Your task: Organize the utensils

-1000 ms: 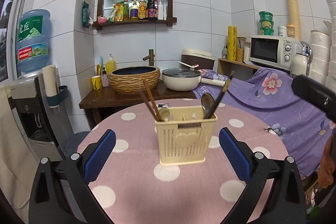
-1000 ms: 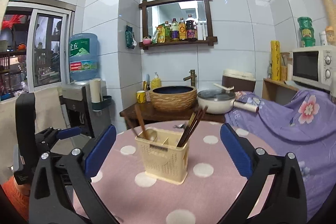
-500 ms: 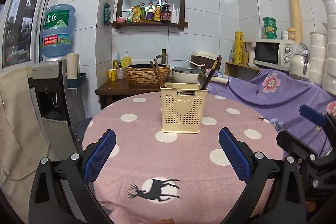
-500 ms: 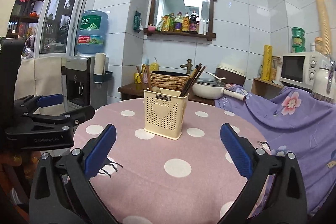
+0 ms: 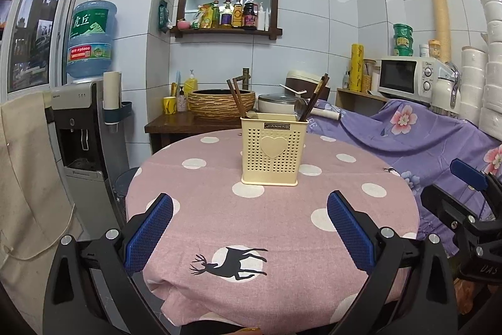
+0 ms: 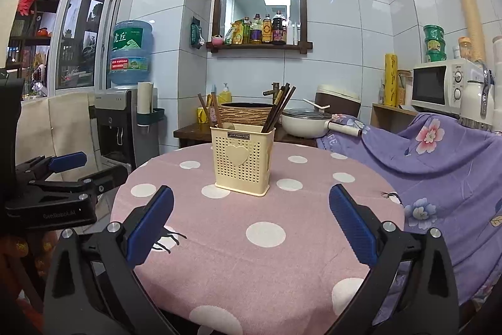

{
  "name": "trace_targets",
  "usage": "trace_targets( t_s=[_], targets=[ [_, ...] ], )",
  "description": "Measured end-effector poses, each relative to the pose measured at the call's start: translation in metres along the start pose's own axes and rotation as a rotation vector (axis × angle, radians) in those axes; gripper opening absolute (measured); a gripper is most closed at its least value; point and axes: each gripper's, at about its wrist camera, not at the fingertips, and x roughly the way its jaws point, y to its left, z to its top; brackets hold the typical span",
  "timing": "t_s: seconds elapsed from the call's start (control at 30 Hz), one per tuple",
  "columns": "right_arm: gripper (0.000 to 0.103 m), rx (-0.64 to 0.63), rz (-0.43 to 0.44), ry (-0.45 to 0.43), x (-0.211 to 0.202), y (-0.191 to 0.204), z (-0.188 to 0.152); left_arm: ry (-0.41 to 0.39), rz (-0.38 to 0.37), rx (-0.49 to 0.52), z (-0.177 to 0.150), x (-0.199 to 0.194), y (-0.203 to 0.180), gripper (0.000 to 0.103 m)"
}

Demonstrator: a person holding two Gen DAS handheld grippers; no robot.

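At the centre of both views a cream holder (image 5: 269, 151) stands upright on a round table (image 5: 273, 228) covered in a pink cloth with white dots. The holder is perforated, with a heart on its front face and a small dark label near the rim. In the left wrist view, brown chopsticks (image 5: 236, 98) lean out of its left side toward the upper left, and darker chopsticks (image 5: 315, 96) lean from its right side toward the upper right, beside a spoon (image 5: 300, 106) whose bowl shows above the rim. In the right wrist view the same sets show, with the dark chopsticks (image 6: 278, 109) fanned at the right.

The left gripper (image 5: 249, 229) fills the lower part of its frame, jaws spread wide with nothing between them, the blue pads well short of the holder. A black deer print (image 5: 232, 261) on the cloth lies between the pads. The right gripper (image 6: 251, 225) is likewise spread wide and empty, low in its frame, apart from the holder. Each gripper also appears at the edge of the other's view.

Behind the table, in mid-frame, a woven basin (image 5: 221, 104) and a pan (image 5: 277, 102) sit on a dark counter. At upper left is a water bottle (image 5: 91, 41), at right a microwave (image 5: 406, 77) above a purple floral cloth (image 5: 417, 140).
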Motion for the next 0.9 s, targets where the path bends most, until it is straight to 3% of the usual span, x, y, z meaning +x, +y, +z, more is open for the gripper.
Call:
trace_targets(
  t_s=[0.9],
  targets=[
    [0.097,0.039,0.015,0.019,0.0082,-0.0048,-0.006,0.014,0.032,-0.013,-0.0018,0.0063,0.0087,0.097]
  ],
)
